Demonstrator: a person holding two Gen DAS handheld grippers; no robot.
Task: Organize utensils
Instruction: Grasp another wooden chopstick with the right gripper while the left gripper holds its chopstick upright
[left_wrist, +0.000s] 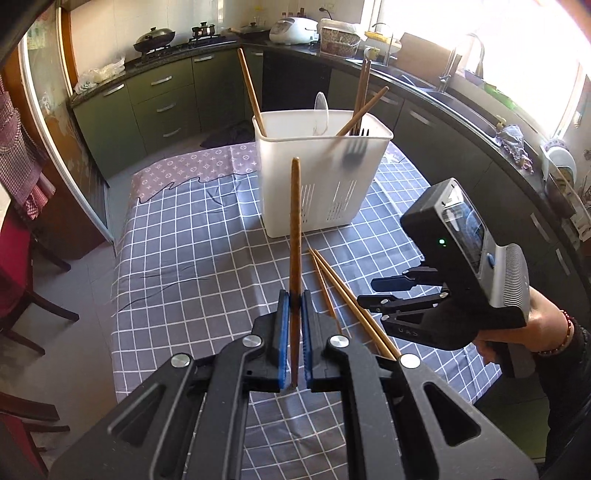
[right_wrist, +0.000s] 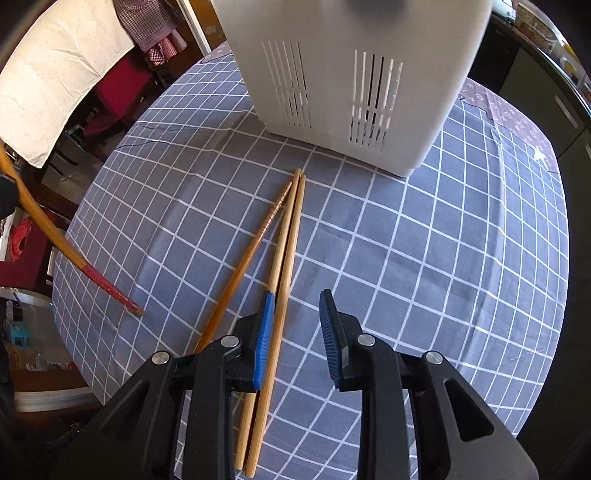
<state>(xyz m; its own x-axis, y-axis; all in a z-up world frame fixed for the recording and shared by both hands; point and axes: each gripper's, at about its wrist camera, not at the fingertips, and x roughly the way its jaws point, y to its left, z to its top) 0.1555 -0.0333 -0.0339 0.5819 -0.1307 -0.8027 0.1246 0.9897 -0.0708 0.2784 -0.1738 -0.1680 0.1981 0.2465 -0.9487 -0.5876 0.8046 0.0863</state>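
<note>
Left gripper (left_wrist: 294, 306) clamped on one chopstick (left_wrist: 295, 229), aimed at far white holder (left_wrist: 295, 184). Right gripper (right_wrist: 297, 332) spread beside loose chopsticks (right_wrist: 284, 258). Could slip, skewed grip.

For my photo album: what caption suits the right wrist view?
Open right gripper hovers over three chopsticks lying before the white utensil holder.

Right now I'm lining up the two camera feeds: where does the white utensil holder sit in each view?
Left wrist: the white utensil holder stands upper centre, beyond the clamped chopstick.
Right wrist: top centre, its rim cut off.
Shared landmark: the loose chopsticks on the checked cloth, just in front of it.
</note>
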